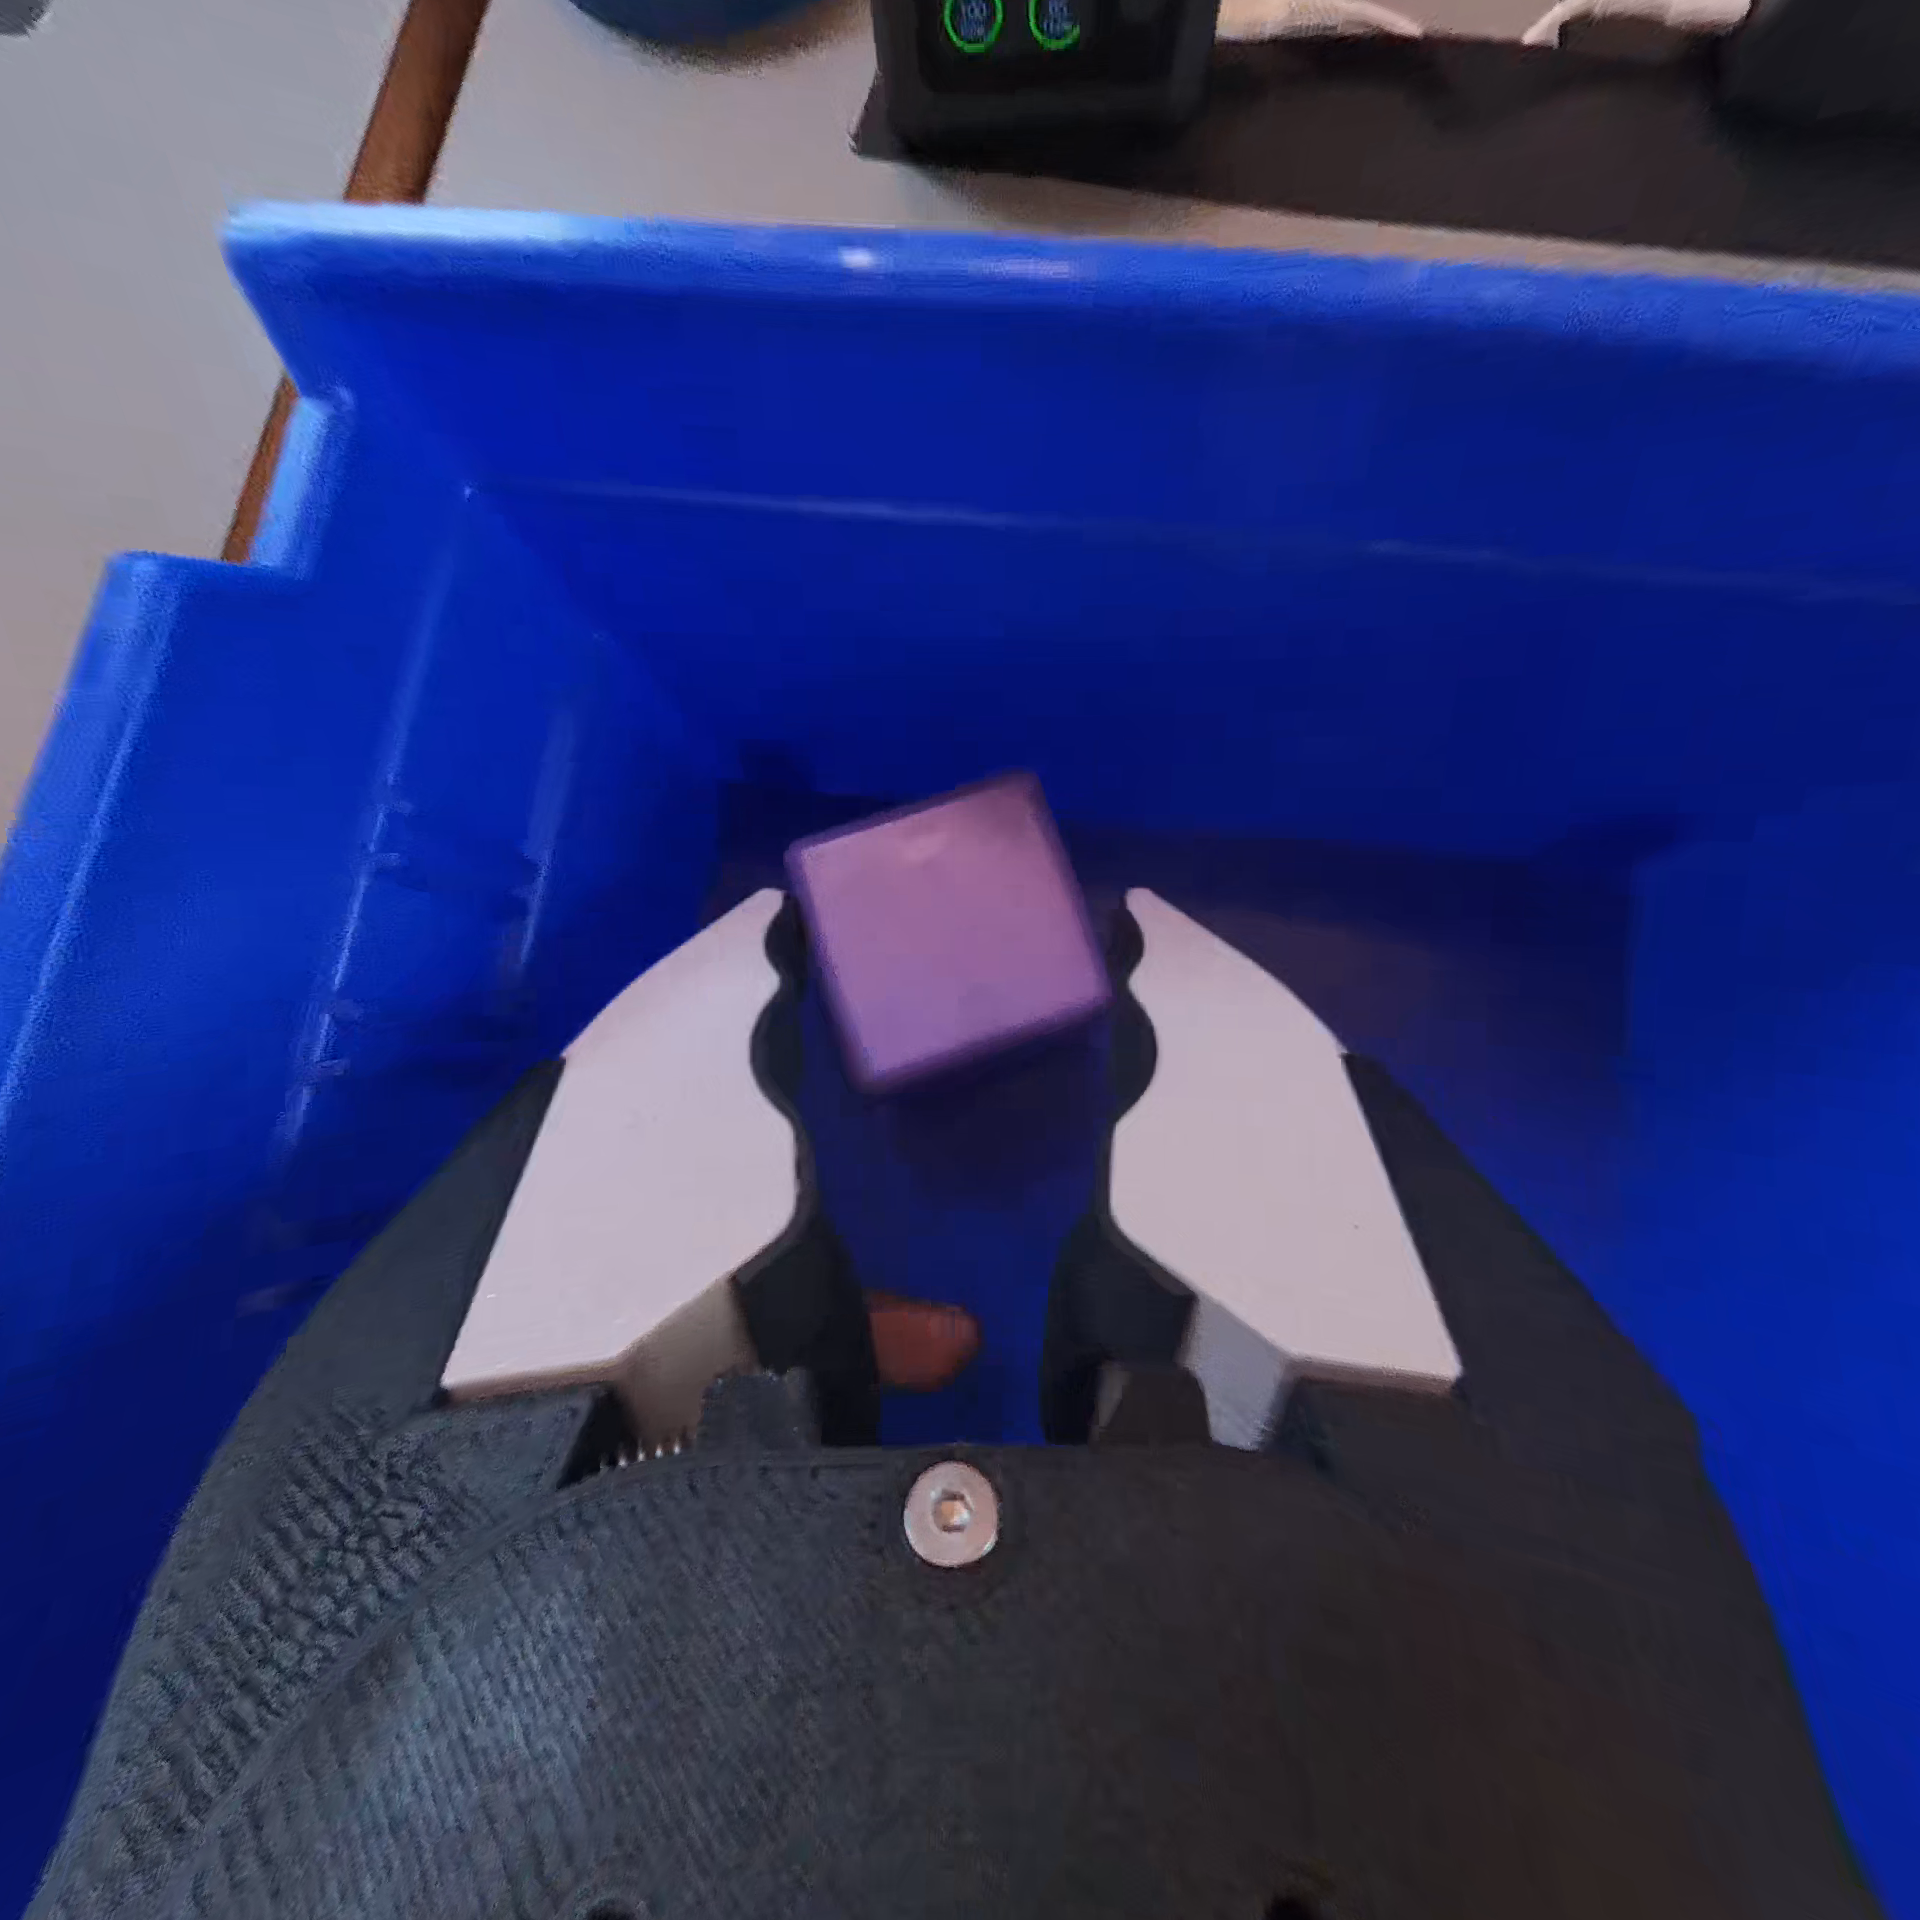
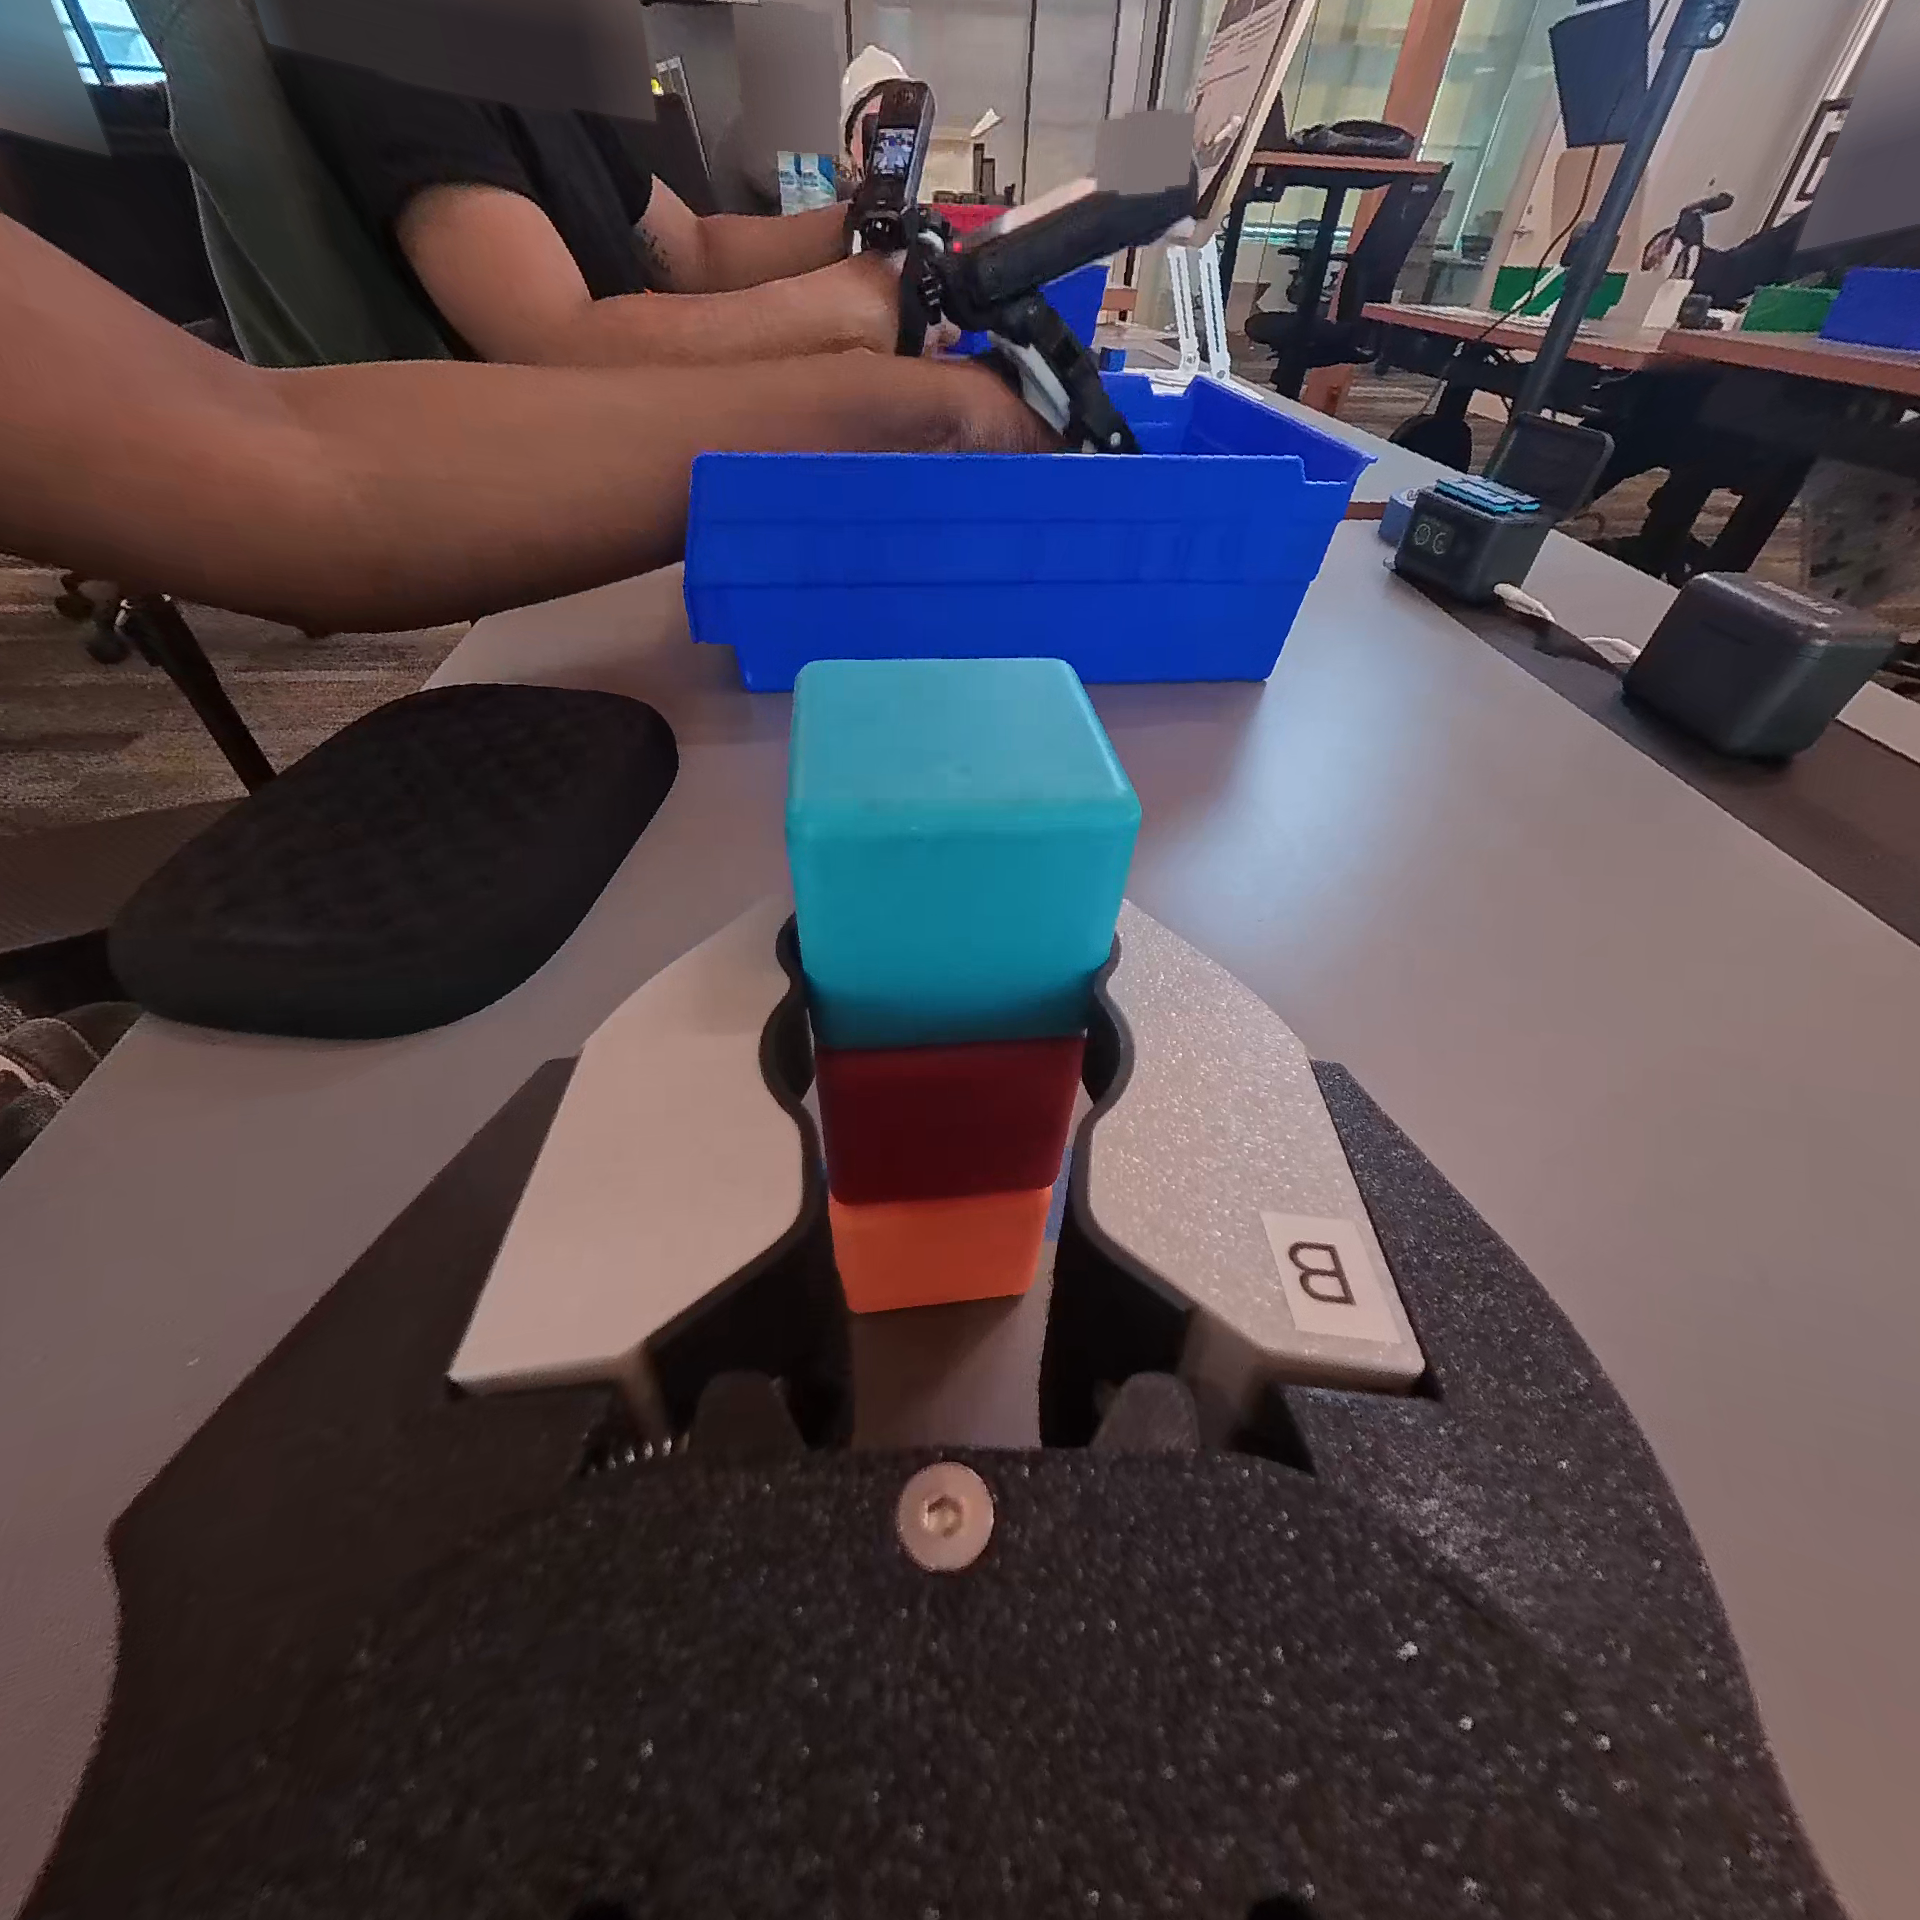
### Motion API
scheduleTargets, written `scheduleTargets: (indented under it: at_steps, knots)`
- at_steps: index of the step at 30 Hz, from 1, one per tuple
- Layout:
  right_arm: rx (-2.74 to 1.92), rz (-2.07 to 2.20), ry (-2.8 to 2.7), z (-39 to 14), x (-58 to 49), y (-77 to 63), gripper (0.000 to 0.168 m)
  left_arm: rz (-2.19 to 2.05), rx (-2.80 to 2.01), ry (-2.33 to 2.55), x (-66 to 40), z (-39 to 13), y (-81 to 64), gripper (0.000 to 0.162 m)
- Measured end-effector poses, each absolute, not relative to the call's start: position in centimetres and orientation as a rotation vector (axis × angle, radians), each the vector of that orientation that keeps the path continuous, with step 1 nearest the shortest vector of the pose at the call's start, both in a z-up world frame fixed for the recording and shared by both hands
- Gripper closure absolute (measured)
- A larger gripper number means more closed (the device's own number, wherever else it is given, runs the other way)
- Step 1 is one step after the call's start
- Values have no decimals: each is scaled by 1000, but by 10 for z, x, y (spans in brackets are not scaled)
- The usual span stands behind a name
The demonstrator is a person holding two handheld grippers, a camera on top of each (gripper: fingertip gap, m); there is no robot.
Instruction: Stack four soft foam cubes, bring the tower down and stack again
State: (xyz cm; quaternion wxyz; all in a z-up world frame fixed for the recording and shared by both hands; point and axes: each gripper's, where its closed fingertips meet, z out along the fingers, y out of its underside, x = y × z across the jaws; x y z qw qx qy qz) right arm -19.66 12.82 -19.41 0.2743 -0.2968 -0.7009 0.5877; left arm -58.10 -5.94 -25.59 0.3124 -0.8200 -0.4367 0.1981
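In the left wrist view my left gripper [image 1: 951, 925] reaches down into a blue bin [image 1: 1039, 395]. Its fingertips are closed on the sides of a tilted purple foam cube [image 1: 940, 935]. In the right wrist view my right gripper [image 2: 951, 977] is closed on the lower part of a teal cube [image 2: 956, 831]. The teal cube sits on a dark red cube [image 2: 945, 1117], which sits on an orange cube [image 2: 935, 1252] on the grey table [image 2: 1403, 935]. The left gripper [image 2: 1081, 416] also shows farther off, dipping into the blue bin [image 2: 997, 571].
A black padded rest [image 2: 395, 862] lies on the table's left edge. Dark boxes [image 2: 1756, 665] and a small charger case [image 2: 1465, 540] stand at the right. The person's forearm [image 2: 364, 488] stretches across the left, and another person sits behind. A dark device [image 1: 1039, 62] stands behind the bin. Tip to tip, the grippers are about 45 centimeters apart. It is some 20 centimeters from my left tips to the dark device [image 1: 1039, 62].
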Motion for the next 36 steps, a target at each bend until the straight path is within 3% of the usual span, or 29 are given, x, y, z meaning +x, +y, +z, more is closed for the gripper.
scheduleTargets:
  at_steps: [6,13,17,24,36]
  knots:
    - [-794,1585,-1880,-194,-197,128,119,578,-2079,-1052,-571,-224,-60,108]
    - [-786,1596,-1881,-194,-196,128,119,396,-1833,-362,-450,-73,8,109]
    - [-786,1597,-1882,-194,-196,128,119,169,-1800,139,-329,-32,60,109]
    - [-781,1600,-1884,-194,-196,128,119,-211,-1850,688,-201,-69,120,109]
    - [-770,1607,-1890,-194,-195,128,119,-343,-1997,952,-174,-126,137,109]
